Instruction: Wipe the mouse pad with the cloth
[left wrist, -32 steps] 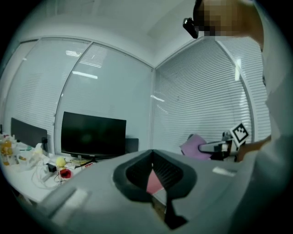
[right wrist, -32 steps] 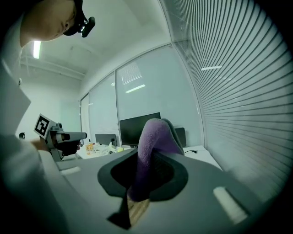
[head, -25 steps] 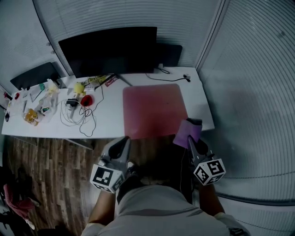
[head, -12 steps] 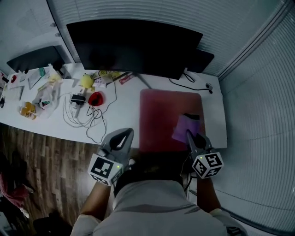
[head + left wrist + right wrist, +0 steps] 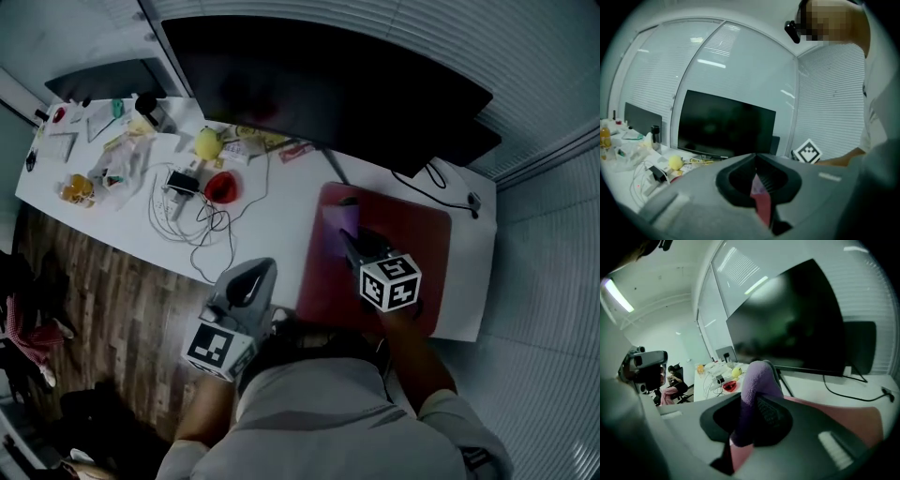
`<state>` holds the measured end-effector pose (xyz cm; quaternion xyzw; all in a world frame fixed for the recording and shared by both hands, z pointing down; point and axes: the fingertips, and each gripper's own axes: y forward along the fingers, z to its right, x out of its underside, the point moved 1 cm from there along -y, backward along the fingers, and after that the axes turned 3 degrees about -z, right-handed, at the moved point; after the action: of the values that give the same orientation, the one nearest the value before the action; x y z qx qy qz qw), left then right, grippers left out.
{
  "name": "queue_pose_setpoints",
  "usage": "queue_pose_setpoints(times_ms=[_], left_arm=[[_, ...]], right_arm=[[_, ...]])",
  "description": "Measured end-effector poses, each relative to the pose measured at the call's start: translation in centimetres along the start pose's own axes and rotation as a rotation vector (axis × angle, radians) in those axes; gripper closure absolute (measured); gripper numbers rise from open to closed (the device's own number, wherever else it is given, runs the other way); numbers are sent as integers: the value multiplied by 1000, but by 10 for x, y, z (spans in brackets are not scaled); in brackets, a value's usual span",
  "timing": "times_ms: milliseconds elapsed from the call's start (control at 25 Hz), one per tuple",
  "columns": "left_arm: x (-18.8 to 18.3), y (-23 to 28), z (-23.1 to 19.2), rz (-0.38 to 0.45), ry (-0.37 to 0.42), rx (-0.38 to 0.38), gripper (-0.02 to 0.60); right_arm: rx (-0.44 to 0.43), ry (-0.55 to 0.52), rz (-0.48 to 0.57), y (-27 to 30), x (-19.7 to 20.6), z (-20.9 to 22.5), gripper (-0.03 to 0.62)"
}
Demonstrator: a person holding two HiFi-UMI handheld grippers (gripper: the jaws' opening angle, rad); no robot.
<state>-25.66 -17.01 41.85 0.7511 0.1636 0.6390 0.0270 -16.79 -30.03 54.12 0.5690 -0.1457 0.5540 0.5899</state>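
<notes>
Right claw (image 5: 349,240), stretched forward, pinches cloth (image 5: 334,225) over pad (image 5: 422,234)

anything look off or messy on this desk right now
Nothing looks spilled or broken. The one untidy spot is a tangle of white cables sprawled over the table left of the mouse pad, among small clutter. The cloth is clamped in the right gripper over the pad.
</notes>
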Motion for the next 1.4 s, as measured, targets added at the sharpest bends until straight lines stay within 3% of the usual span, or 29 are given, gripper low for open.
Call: queue_pose_setpoints(times_ms=[240, 400, 560, 880, 1400], left_arm=[[8, 18, -2, -15, -34, -97, 578], [26, 23, -1, -45, -46, -134, 580], [31, 33, 3, -60, -56, -146, 578], [24, 80, 38, -69, -14, -54, 578], [18, 162, 140, -83, 53, 162, 578]], right_arm=[[-161, -19, -93, 100, 8, 7, 543], [-121, 5, -185, 137, 30, 46, 543], [-22, 91, -223, 130, 43, 93, 542], [152, 167, -246, 57, 86, 184, 540], [539, 405, -173, -146, 153, 372, 537]])
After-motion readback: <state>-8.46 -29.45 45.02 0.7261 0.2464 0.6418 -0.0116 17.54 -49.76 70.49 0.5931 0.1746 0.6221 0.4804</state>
